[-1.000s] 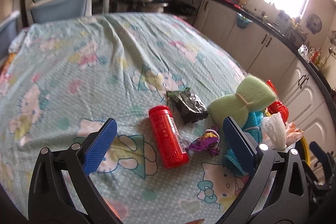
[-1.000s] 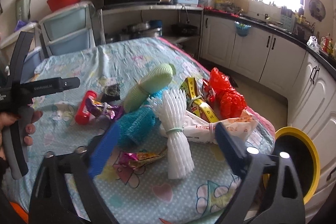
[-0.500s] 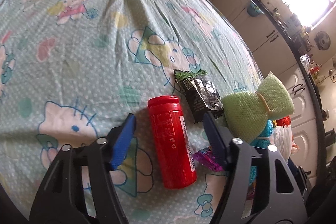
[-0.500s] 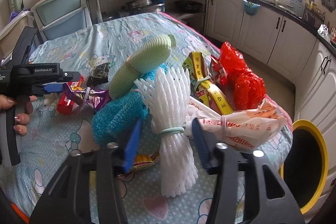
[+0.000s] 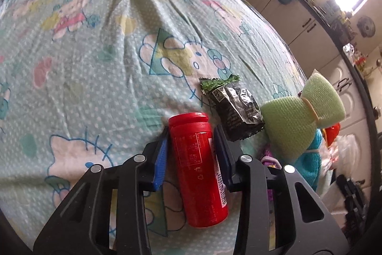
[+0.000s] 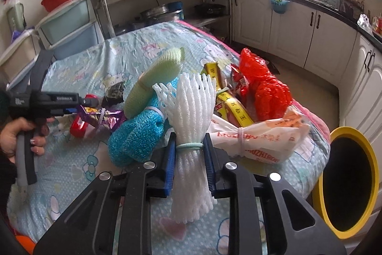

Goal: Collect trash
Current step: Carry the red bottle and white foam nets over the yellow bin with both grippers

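Observation:
My left gripper [image 5: 191, 135] is shut on a red plastic bottle [image 5: 198, 169] that lies on the Hello Kitty tablecloth [image 5: 95, 51]. A crumpled black wrapper [image 5: 235, 109] lies just past it, with a green foam net [image 5: 300, 121] to the right. My right gripper [image 6: 189, 142] is shut on a white foam net bundle [image 6: 191, 135] tied with a green band. Beside it lie a blue foam net [image 6: 138, 135], a green foam net [image 6: 155, 80], a purple wrapper [image 6: 100, 115], a yellow-striped packet [image 6: 231, 102], a red plastic bag [image 6: 265, 92] and a tied white bag [image 6: 260, 138].
A yellow-rimmed black bin [image 6: 348, 185] stands on the floor past the table's right edge. The left gripper and the hand holding it [image 6: 31, 111] show at the left in the right wrist view. White cabinets [image 6: 298, 23] and plastic drawers [image 6: 71, 23] line the room.
Both grippers moved forward and closed: the left jaws closed on the red bottle, the right jaws closed on the white foam net bundle.

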Action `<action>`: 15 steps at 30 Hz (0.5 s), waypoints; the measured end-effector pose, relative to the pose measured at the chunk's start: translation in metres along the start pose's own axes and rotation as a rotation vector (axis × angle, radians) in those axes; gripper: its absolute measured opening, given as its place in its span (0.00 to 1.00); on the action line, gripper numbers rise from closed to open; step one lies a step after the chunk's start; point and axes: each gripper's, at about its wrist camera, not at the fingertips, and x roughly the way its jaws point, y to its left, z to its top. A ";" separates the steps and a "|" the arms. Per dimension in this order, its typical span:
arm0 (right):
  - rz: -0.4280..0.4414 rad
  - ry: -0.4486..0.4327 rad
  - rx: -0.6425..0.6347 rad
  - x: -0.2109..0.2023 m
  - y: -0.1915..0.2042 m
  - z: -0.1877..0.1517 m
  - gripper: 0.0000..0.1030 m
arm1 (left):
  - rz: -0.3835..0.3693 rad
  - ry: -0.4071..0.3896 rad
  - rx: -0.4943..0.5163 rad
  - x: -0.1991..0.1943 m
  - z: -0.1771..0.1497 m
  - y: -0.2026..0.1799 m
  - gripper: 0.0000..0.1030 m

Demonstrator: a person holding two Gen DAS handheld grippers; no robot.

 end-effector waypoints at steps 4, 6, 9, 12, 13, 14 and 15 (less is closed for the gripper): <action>0.001 -0.025 0.022 -0.016 -0.009 -0.002 0.21 | -0.001 -0.090 0.032 -0.028 -0.001 -0.007 0.27; -0.003 -0.039 0.031 -0.023 -0.012 -0.003 0.21 | 0.002 -0.150 0.067 -0.046 -0.002 -0.017 0.27; -0.010 -0.060 0.048 -0.034 -0.020 -0.004 0.21 | -0.007 -0.224 0.120 -0.070 -0.004 -0.036 0.27; -0.021 -0.080 0.063 -0.044 -0.028 -0.004 0.21 | -0.030 -0.277 0.169 -0.085 -0.004 -0.064 0.27; -0.028 -0.090 0.068 -0.049 -0.031 -0.004 0.21 | -0.040 -0.289 0.185 -0.089 -0.005 -0.072 0.27; -0.034 -0.098 0.072 -0.052 -0.035 -0.004 0.21 | -0.047 -0.296 0.197 -0.092 -0.004 -0.078 0.27; -0.038 -0.103 0.076 -0.055 -0.036 -0.003 0.21 | -0.057 -0.307 0.213 -0.095 -0.005 -0.087 0.27</action>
